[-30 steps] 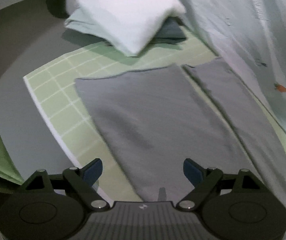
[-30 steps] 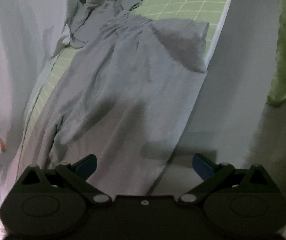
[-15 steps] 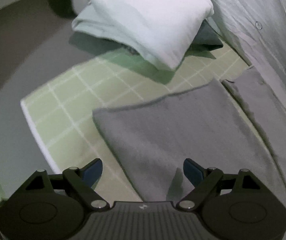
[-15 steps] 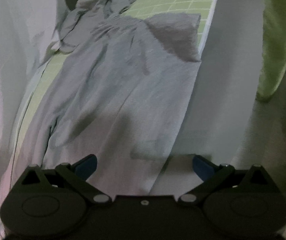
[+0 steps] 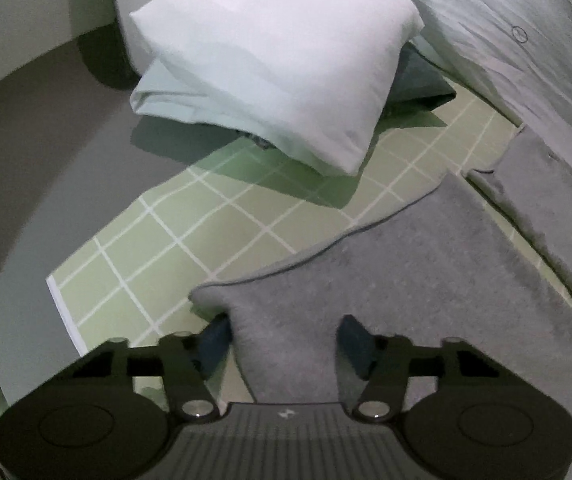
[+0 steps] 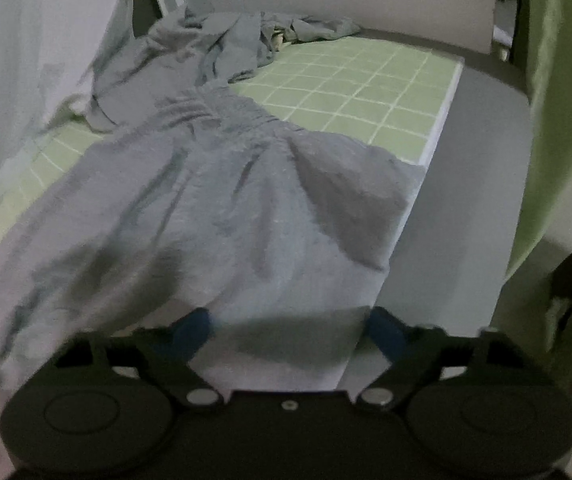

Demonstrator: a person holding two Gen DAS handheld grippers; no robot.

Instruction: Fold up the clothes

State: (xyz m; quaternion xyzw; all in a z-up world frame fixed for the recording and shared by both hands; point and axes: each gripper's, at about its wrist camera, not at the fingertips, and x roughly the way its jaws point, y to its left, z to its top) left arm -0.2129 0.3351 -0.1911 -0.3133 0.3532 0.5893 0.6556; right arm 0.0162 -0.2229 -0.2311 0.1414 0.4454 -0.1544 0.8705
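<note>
Landmark: the green mat with a white grid (image 5: 190, 240) lies over a grey surface; every place below is told from it.
Task's thing: the grey soft-cloth trousers (image 5: 426, 280) lie spread along the mat, leg ends toward its pillow end, gathered waistband (image 6: 214, 112) toward its far end, one side hanging over the mat's white edge.
Neighbours: a folded white pillow-like bundle (image 5: 278, 52) rests on the mat's end beyond the leg hem; a crumpled grey-blue garment (image 6: 254, 36) sits at the mat's other end.
Step in hand: taking hold of the trousers at two points for a fold, by all appearance.
Left gripper (image 5: 286, 332): jaws closing astride the hem corner of a leg; cloth is between them, pads not yet pressing from both sides.
Right gripper (image 6: 290, 328): jaws closing over the trouser side at the mat's edge; cloth between them, no pinch visible.
Next move calls for: both pinches to seat on cloth alone, not the mat, then a lift together.
Hard to make out: the right view is blurred; the fingertips are half buried; the person's hands are out of view.
</note>
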